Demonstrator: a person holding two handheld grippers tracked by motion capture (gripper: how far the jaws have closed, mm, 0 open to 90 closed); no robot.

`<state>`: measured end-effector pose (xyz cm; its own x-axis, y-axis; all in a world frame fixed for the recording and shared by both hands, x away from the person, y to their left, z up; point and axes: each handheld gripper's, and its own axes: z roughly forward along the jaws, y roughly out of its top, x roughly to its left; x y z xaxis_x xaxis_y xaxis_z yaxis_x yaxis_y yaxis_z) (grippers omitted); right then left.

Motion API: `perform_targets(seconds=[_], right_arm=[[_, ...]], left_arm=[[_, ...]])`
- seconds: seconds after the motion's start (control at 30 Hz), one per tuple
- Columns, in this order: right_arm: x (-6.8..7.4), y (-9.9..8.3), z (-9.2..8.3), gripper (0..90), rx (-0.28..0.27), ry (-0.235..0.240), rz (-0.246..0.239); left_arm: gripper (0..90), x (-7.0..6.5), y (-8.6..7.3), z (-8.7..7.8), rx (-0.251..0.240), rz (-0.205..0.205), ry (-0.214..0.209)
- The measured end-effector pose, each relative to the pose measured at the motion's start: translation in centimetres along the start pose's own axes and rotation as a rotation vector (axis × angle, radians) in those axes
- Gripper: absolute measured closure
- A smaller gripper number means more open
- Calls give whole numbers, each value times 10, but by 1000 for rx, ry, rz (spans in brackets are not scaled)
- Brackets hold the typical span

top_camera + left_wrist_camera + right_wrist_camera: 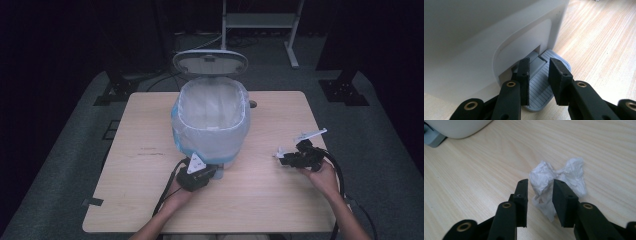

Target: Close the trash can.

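The crumpled white tissue (559, 180) lay on the bare wooden table (150, 195), at its right side and well apart from the bin (211, 131). The right gripper (540, 195) straddled its near end, jaws partly open with the paper between them but the pads not visibly pressing on it. By my reading, this was the pick-up step, with the grasp not yet made. Over at the bin's foot, the left gripper (539, 75) rested its narrowly set jaws down on the grey ribbed pedal (541, 92), with nothing held between them, and the lid (210, 62) stood up over the bag-lined opening. The next move likely called for closing the right jaws firmly on the wad, lifting it, and carrying it across to the open bin while the pedal was kept down.
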<state>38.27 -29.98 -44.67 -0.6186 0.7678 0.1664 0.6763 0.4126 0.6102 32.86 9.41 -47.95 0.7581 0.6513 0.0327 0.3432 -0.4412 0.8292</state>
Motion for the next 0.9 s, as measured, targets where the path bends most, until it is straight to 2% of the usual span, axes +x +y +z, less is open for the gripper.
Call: perform_targets(seconds=[0.1, 0.17, 0.23, 0.47, 0.9], right_arm=[[1, 0, 3, 758, 12, -22, -9], [2, 0, 2, 822, 11, -18, -10], [2, 1, 2, 850, 9, -13, -12], [7, 3, -3, 873, -2, 16, -26], [19, 14, -26, 878, -66, 83, -25]], left_arm=[[710, 0, 0, 0, 0, 2, 0], [710, 0, 0, 0, 0, 1, 0], [710, 0, 0, 0, 0, 1, 0], [710, 0, 0, 0, 3, 5, 0], [710, 0, 0, 0, 4, 4, 0]])
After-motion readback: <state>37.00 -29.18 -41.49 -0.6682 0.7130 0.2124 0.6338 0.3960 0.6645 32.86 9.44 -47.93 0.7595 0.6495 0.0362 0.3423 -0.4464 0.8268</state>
